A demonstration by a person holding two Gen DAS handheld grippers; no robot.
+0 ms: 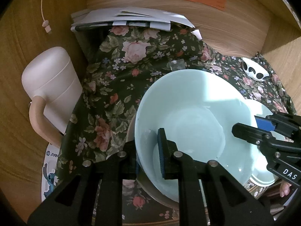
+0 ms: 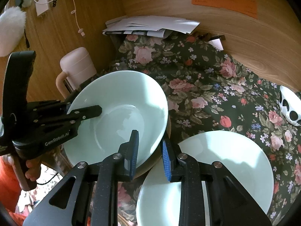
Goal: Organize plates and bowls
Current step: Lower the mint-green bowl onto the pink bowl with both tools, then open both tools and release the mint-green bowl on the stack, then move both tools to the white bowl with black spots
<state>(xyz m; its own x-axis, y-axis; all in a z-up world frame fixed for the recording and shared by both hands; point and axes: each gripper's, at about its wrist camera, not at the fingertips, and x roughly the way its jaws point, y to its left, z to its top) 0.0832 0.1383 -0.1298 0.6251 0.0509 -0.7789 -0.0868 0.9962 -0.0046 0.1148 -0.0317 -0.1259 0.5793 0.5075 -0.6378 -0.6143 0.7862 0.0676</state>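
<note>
Empty pale-green bowl [image 2: 120, 116], left tongs [image 1: 148, 150] pinching its rim, right tongs [image 2: 150, 150] straddling rim, spread

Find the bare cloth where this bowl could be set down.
Free: floral cloth between the paper stack, bowl and panda-patterned object. Crowded: the near edge, where the bowl and plate sit close, and the left by the pink jug.

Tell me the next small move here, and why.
Probably open the left gripper and let go: the bowl already seems to rest on the tan plate, and the right gripper straddles its rim with the outer pad apparently clear of it.
</note>
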